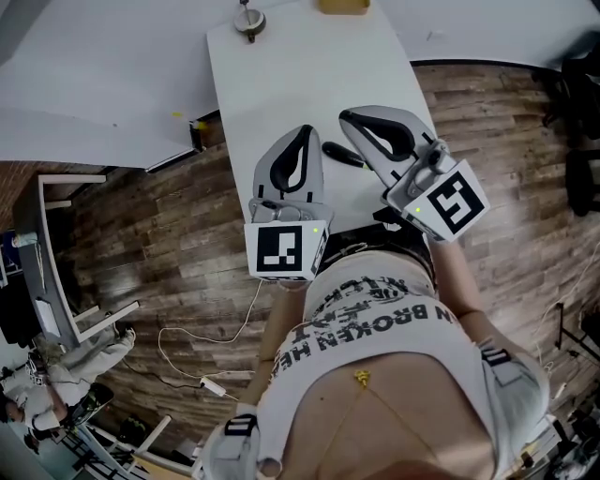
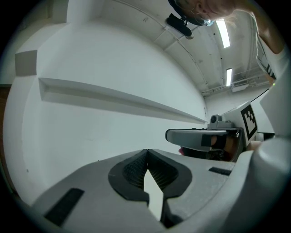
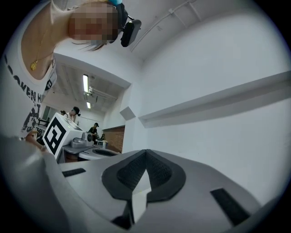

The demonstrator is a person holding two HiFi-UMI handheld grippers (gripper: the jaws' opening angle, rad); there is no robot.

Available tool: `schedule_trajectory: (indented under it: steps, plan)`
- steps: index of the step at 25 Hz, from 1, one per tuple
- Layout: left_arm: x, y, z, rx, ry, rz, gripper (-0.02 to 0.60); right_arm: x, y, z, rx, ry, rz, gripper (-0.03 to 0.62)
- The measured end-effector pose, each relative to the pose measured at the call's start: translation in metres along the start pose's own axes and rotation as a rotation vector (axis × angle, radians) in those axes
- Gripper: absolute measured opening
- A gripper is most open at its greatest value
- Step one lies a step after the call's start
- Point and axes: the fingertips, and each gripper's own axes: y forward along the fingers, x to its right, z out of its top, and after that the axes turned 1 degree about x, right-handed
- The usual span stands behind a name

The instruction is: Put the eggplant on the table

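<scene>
Grey fingers of the left gripper [image 2: 147, 154] and right gripper [image 3: 145, 153] are pressed together, empty, held level. Beyond, between them, the dark eggplant [image 1: 340, 152] lies on the white surface [image 1: 281, 75]; a careless swing of either could roll it off

A narrow white surface [image 1: 281, 84] runs down from the top centre of the frame, over a wood-plank floor [image 1: 169, 244]. A dark eggplant [image 1: 341, 153] lies on it near mid-frame. A small round metal thing [image 1: 248, 21] and a yellowish block [image 1: 342, 6] sit at its far end, by the frame's top edge.
</scene>
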Motion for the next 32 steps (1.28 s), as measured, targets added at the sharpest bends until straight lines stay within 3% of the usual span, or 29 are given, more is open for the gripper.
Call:
schedule_trajectory:
  steps: [10,32]
  plan:
    - [0.001,-0.002,0.006,0.019,-0.002,-0.008,0.006,-0.004,0.0,0.011,0.034,-0.018,0.024,0.008]
    - [0.003,-0.001,-0.008,-0.008,-0.032,-0.015,0.006,0.002,-0.002,0.0,-0.022,-0.006,-0.003,0.008]
